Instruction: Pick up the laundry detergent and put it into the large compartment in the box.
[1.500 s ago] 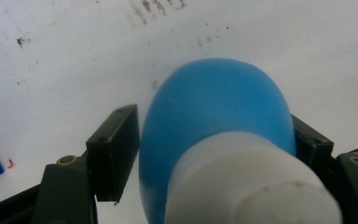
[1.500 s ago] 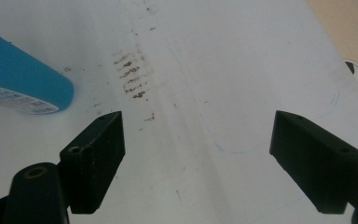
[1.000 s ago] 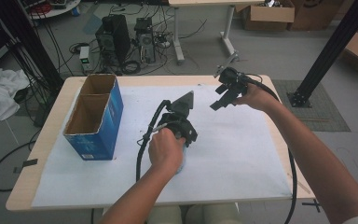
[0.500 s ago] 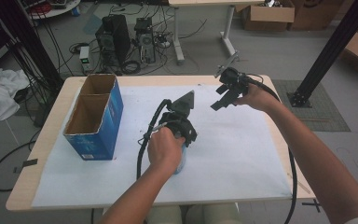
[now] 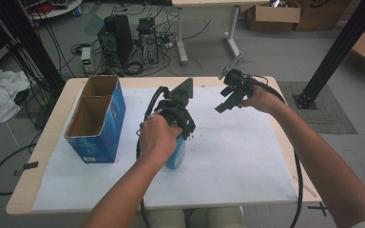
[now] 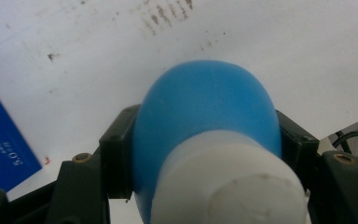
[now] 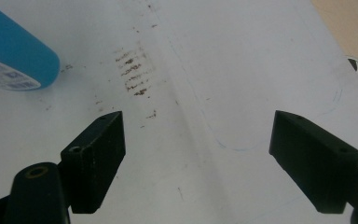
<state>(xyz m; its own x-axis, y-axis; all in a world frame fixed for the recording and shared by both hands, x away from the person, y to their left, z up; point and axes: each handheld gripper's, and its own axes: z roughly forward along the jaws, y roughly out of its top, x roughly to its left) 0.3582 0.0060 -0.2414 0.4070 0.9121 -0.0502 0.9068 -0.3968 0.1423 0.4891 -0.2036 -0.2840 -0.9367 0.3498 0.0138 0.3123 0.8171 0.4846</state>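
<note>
Hanging upright near the middle of the white paper sheet (image 5: 228,161), the blue plastic bottle with a white cap (image 6: 205,140) sits pinched at its shoulder, jaws of the left gripper (image 5: 178,128) having just closed on it, long axis vertical. The tall blue cardboard box (image 5: 97,118) stands open-topped just to its left. Farther right, the right gripper (image 7: 196,154) hovers spread apart, holding nothing.

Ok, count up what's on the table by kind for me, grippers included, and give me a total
Blue bottle with a white cap, clamped in the left gripper: 1
Blue cardboard box, open top, two compartments: 1
White paper sheet covering the table: 1
Hand-held grippers, the left one and the right gripper, which has its jaws apart: 2
Total: 5
</note>
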